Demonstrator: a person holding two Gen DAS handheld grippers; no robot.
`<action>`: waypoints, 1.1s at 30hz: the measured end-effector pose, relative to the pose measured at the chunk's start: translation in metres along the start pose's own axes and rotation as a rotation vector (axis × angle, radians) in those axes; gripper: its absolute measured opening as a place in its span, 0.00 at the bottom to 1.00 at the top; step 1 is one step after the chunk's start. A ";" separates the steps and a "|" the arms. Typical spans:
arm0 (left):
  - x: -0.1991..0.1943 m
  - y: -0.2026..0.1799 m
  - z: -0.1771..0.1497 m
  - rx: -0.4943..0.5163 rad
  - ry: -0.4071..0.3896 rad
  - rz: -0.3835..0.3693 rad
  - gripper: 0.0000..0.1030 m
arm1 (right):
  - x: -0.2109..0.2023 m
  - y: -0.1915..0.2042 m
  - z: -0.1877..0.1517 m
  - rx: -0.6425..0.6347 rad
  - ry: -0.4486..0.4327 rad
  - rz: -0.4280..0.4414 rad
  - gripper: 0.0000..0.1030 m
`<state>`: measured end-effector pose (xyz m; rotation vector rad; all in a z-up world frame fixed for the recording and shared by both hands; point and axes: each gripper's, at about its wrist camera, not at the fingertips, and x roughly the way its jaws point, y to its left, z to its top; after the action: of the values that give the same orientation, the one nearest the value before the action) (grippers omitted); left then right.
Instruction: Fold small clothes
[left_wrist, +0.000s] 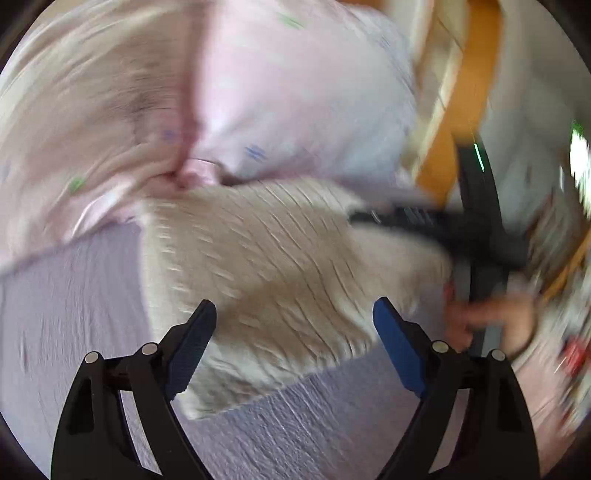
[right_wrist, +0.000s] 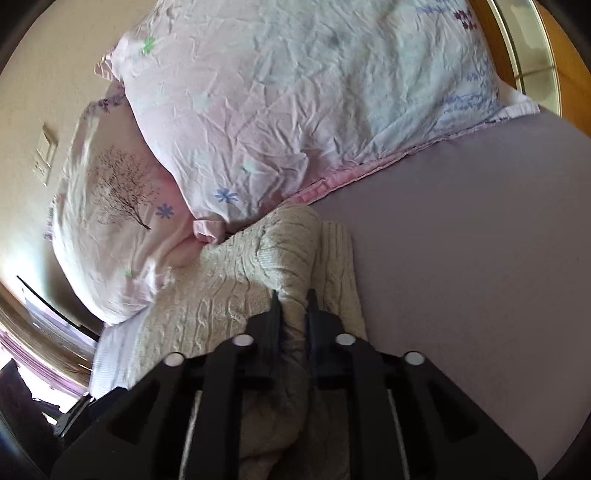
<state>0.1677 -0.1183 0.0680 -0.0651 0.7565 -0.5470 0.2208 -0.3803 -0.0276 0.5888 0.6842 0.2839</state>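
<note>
A lilac bedsheet (right_wrist: 461, 258) fills the right and lower part of the right wrist view. Above it, at the top centre, lies a crumpled pink pillow (right_wrist: 295, 92) printed with small flowers. A second pillow (right_wrist: 110, 206) with a bare tree print sits at the left, partly under the first. A wall switch (right_wrist: 45, 155) shows at the far left edge, and wooden furniture (right_wrist: 554, 55) at the upper right.

Open left tongs (left_wrist: 294, 314) above beige sweater (left_wrist: 266, 266).
</note>
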 end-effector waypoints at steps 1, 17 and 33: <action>-0.008 0.019 0.004 -0.078 -0.023 -0.006 0.86 | -0.005 -0.003 0.001 0.016 -0.010 0.015 0.87; 0.054 0.105 -0.001 -0.453 0.161 -0.162 0.55 | 0.028 -0.017 -0.011 0.134 0.190 0.229 0.31; -0.103 0.148 -0.024 -0.288 -0.018 0.105 0.56 | -0.003 0.072 -0.038 -0.137 0.083 0.385 0.70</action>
<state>0.1568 0.0629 0.0789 -0.2949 0.8125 -0.3349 0.1900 -0.3083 -0.0070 0.5777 0.6227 0.7115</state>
